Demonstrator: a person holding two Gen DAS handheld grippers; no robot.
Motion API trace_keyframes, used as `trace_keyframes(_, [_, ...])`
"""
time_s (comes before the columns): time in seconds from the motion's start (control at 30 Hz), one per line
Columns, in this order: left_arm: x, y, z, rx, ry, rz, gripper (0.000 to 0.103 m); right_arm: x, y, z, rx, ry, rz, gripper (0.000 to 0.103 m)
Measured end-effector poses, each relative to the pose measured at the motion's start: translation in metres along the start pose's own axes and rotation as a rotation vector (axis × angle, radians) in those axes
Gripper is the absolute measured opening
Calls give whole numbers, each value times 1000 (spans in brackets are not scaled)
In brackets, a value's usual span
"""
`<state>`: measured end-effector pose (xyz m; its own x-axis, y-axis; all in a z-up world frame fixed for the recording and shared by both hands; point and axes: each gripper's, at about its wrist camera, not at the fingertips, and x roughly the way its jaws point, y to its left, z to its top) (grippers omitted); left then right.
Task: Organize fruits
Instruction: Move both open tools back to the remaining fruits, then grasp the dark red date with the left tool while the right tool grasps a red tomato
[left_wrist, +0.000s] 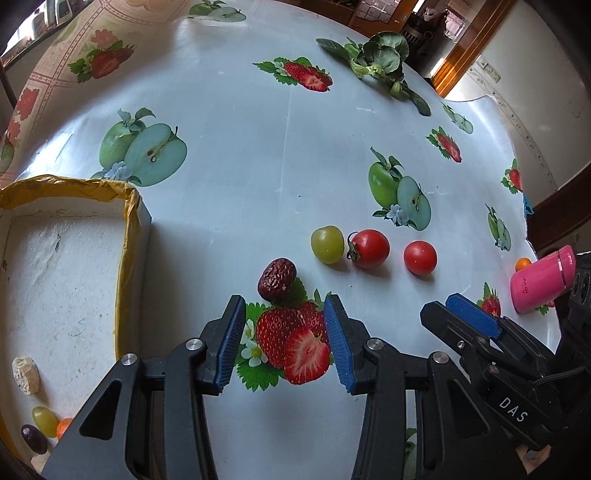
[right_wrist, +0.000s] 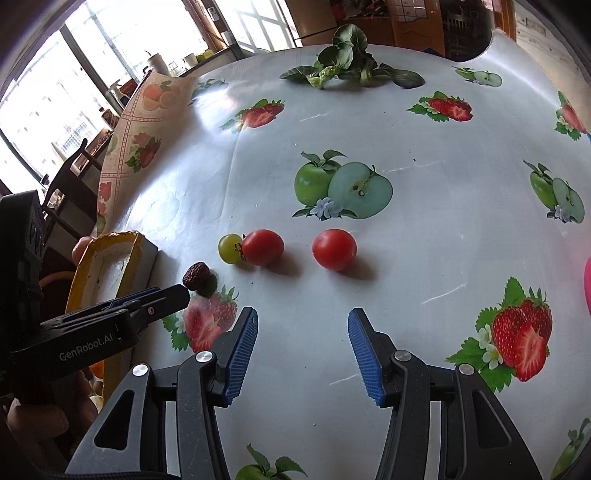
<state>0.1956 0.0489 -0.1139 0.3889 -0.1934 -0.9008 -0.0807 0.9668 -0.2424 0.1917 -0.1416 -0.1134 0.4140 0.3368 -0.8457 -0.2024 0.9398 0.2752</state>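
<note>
A wrinkled dark red date (left_wrist: 276, 279) lies on the fruit-print tablecloth, just ahead of my open, empty left gripper (left_wrist: 284, 310). Beyond it stand a green grape (left_wrist: 327, 244), a stemmed tomato (left_wrist: 369, 248) and a second tomato (left_wrist: 420, 257). In the right wrist view the date (right_wrist: 197, 275), grape (right_wrist: 229, 248) and both tomatoes (right_wrist: 263, 246) (right_wrist: 334, 249) lie ahead of my open, empty right gripper (right_wrist: 303, 325). A white foam box (left_wrist: 62, 280) at the left holds a grape, a dark fruit and an orange piece.
Leafy greens (left_wrist: 376, 59) lie at the table's far side. A pink bottle (left_wrist: 541, 282) lies at the right edge beside a small orange fruit (left_wrist: 522, 264). The right gripper's body (left_wrist: 491, 347) is close on the right of my left one. The box's wall (right_wrist: 107, 273) is left.
</note>
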Motion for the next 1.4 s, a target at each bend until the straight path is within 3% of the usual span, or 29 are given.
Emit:
trace_keyframes(0.27, [19, -6, 10, 46, 0, 30, 38, 26, -7, 21, 10, 6, -28, 53])
trace_keyframes(0.4, [21, -6, 13, 57, -2, 16, 22, 36, -11, 25, 21, 0, -34, 51])
trace_keyframes(0.53, [20, -3, 12, 41, 4, -6, 22, 37, -13, 27, 22, -7, -41, 33])
trace_keyframes(0.77, [4, -2, -8, 14, 4, -31, 21, 15, -15, 8, 46, -19, -25, 32])
trace_keyframes(1.03, [-35, 8, -34, -30, -30, -33, 21, -20, 3, -22, 76, -43, 54, 32])
trace_keyframes(1.4, [-76, 38, -56, -74, -81, 12, 21, -51, 58, -42, 2, -58, 123, 32])
